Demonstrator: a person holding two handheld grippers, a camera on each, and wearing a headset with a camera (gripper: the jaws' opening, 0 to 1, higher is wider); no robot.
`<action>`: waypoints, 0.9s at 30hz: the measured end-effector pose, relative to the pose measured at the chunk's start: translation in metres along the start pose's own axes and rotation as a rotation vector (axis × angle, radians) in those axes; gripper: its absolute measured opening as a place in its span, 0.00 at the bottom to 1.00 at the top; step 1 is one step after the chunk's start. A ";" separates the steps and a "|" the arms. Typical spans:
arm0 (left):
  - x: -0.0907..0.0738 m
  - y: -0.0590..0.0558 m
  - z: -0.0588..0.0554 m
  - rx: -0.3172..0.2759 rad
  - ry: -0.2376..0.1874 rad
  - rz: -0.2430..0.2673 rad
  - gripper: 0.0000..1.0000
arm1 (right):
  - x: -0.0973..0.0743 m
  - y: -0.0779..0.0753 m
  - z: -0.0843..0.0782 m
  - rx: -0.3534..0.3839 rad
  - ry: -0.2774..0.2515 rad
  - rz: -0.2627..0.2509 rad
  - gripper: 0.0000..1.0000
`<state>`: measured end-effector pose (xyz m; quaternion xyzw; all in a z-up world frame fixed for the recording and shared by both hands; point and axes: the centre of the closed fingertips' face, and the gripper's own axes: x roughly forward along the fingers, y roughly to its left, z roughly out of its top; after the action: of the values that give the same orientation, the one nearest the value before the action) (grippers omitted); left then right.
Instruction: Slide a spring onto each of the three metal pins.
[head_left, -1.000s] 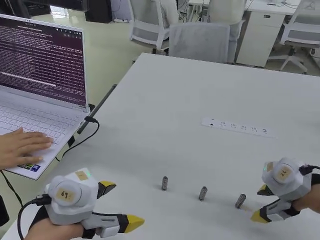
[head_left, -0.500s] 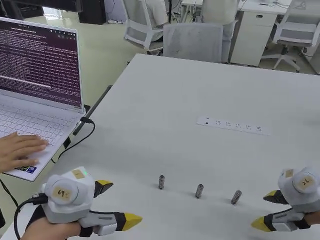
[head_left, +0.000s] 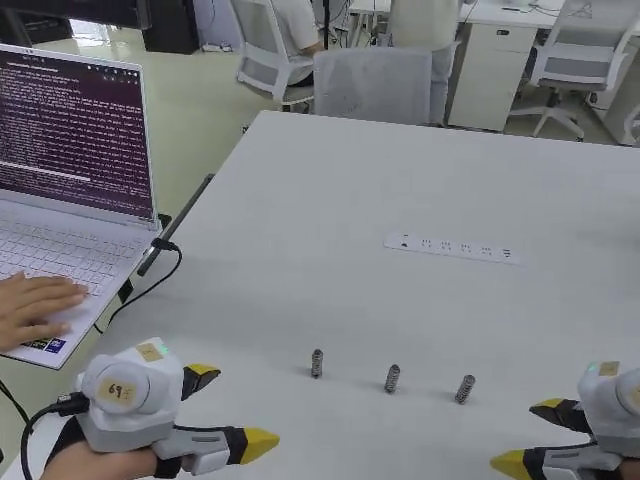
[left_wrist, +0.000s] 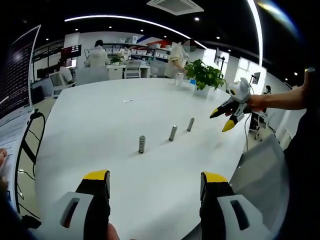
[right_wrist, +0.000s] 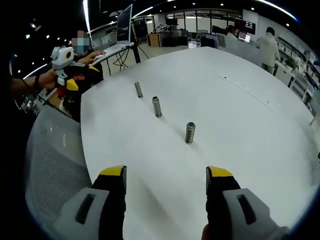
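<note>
Three metal pins stand in a row on the white table, each with a spring around it: left pin (head_left: 317, 363), middle pin (head_left: 392, 378), right pin (head_left: 465, 389). In the left gripper view they appear as left pin (left_wrist: 142, 144), middle pin (left_wrist: 173, 132) and right pin (left_wrist: 190, 124); in the right gripper view as right pin (right_wrist: 190, 132), middle pin (right_wrist: 157, 107) and left pin (right_wrist: 138, 89). My left gripper (head_left: 232, 410) is open at the near left, holding nothing. My right gripper (head_left: 530, 435) is open at the near right, apart from the right pin.
An open laptop (head_left: 70, 180) sits at the left with a hand (head_left: 35, 308) on its keyboard and a cable (head_left: 150, 275) running off it. A white power strip (head_left: 454, 249) lies mid-table. Office chairs (head_left: 375, 85) stand beyond the far edge.
My right gripper has drawn back from the right pin toward the near right corner. The left gripper has stayed put. The head camera has shifted slightly.
</note>
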<state>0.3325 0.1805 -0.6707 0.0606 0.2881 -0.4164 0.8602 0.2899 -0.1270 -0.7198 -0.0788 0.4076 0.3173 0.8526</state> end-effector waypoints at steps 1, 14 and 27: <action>0.000 0.000 0.000 0.001 0.000 0.000 0.70 | -0.002 0.003 0.000 0.012 -0.012 -0.004 0.64; -0.001 -0.002 0.003 0.003 -0.008 -0.008 0.71 | -0.023 0.025 0.005 0.137 -0.139 -0.027 0.72; 0.003 -0.009 0.003 0.008 -0.014 -0.028 0.72 | -0.038 0.040 -0.003 0.189 -0.207 -0.065 0.84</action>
<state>0.3278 0.1716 -0.6688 0.0570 0.2815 -0.4300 0.8559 0.2458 -0.1150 -0.6886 0.0217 0.3425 0.2561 0.9037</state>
